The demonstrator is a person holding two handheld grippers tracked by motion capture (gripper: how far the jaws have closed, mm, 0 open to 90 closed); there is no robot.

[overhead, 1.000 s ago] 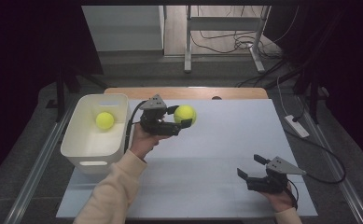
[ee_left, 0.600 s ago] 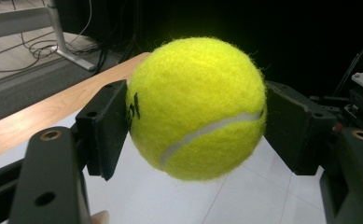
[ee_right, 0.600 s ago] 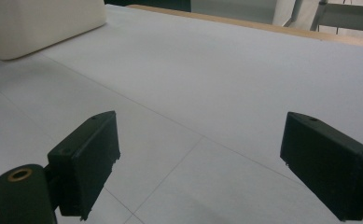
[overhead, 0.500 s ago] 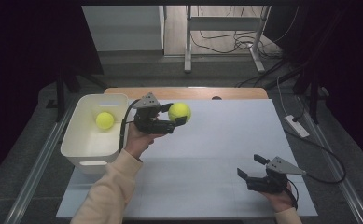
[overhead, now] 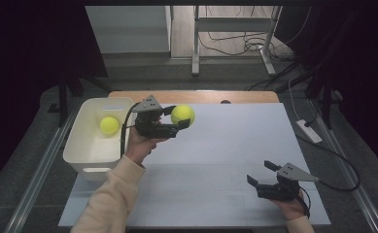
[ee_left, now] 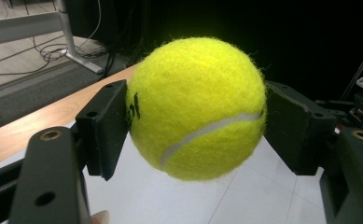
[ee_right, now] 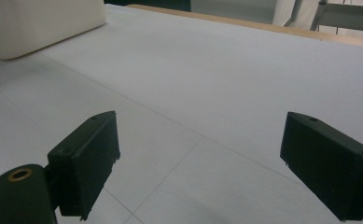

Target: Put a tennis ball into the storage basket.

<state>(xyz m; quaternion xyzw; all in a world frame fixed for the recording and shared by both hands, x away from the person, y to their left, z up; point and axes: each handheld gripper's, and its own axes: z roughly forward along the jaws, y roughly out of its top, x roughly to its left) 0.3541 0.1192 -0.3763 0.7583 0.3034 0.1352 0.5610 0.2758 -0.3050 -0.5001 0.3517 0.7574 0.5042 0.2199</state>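
Observation:
A yellow tennis ball (overhead: 182, 115) hangs above the white table, clamped in my left gripper (overhead: 179, 121). In the left gripper view the ball (ee_left: 197, 108) sits squeezed between both black pads (ee_left: 105, 127). A second yellow tennis ball (overhead: 109, 125) lies inside the white bin (overhead: 87, 156) at the table's left. The held ball is to the right of the bin, apart from it. My right gripper (overhead: 258, 173) rests low near the table's front right, jaws wide apart with nothing between them; its own view shows the gripper (ee_right: 202, 163) over bare white tabletop.
The white table surface (overhead: 225, 145) has a wooden strip (overhead: 201, 96) along its far edge. Beyond it stand a metal stand's legs (overhead: 196, 53) and loose cables on the floor. A power strip (overhead: 309, 131) lies off the table's right side.
My left hand has drifted a little to the left toward the bin, still carrying the ball. The right gripper has stayed in place.

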